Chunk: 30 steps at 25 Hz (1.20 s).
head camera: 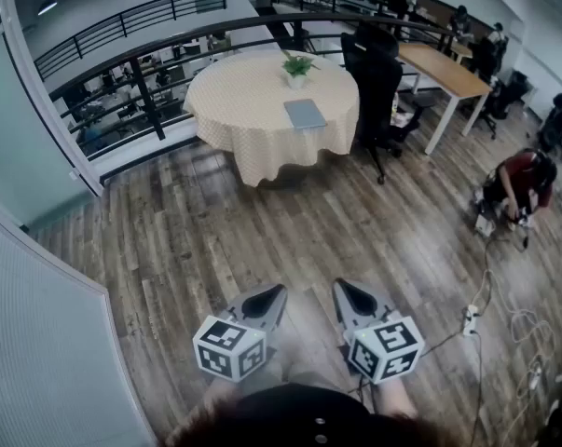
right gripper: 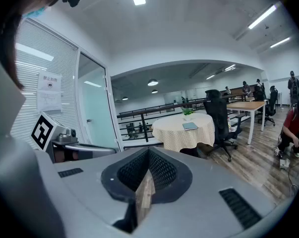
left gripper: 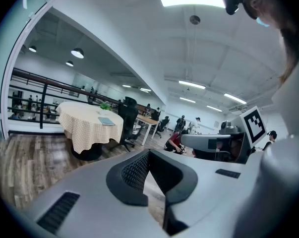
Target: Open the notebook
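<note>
Two grippers low at the bottom of the head view, side by side above the wooden floor (head camera: 262,222), both pointing forward and slightly downward, well apart from the task's thing. At left, left gripper (head camera: 279,292): jaw tips together, nothing between them, marker cube on the side toward the body. Far ahead, round table (head camera: 234,110) with checked cloth; on it the notebook (head camera: 305,114), flat and closed, near the front edge, small potted plant (head camera: 296,66) behind it. Right gripper (head camera: 342,288) just beside the left one, tilted the same way, jaws fully closed and empty. Further right, black office chair (head camera: 377,82) close against the table, then a crouching person (head camera: 523,180).
</note>
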Available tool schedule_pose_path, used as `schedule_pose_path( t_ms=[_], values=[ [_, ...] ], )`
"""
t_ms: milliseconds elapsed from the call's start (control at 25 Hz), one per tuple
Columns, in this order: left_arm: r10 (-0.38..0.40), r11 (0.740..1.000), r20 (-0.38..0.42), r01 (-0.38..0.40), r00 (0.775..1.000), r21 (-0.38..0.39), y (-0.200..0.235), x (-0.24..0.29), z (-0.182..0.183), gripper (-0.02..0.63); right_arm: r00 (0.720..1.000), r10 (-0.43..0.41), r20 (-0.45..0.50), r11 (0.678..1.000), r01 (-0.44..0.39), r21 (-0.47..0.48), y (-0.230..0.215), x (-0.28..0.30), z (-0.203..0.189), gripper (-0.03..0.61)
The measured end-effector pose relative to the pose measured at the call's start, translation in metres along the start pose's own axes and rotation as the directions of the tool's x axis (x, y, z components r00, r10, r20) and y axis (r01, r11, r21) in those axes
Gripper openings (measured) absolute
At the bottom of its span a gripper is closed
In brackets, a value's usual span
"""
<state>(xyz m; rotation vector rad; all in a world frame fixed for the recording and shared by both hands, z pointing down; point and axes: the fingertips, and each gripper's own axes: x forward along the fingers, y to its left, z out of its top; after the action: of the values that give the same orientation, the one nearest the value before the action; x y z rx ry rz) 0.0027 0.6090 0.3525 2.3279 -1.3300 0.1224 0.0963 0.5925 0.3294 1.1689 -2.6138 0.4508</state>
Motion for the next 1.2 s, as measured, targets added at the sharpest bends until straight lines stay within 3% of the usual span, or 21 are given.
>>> schedule_pose_path(
  t_ms=[360,840,1000,1200],
  values=[
    [-0.008,1.0,0.018,0.008,1.0,-0.005,0.007,0.013,0.011,0.009,0.999,-0.035,0.014,0.999,0.035,-0.007,-0.021,0.0,0.01,0.011],
    [-0.038,0.999,0.019,0.038,0.999,0.03,0.014,0.036,0.021,0.009,0.999,0.0,0.035,1.0,0.0,0.013,-0.012,0.026,0.012,0.011],
    [-0.057,0.998,0.018,0.056,0.998,0.039,0.023,0.041,0.021,0.009,0.999,0.028,0.017,0.999,-0.028,-0.025,0.001,0.044,0.009,0.011],
    [-0.055,0.997,0.007,0.054,0.998,0.062,0.04,0.05,0.024,0.011,1.0,-0.002,-0.004,0.998,0.002,-0.059,-0.003,0.062,0.015,0.011]
  ],
)
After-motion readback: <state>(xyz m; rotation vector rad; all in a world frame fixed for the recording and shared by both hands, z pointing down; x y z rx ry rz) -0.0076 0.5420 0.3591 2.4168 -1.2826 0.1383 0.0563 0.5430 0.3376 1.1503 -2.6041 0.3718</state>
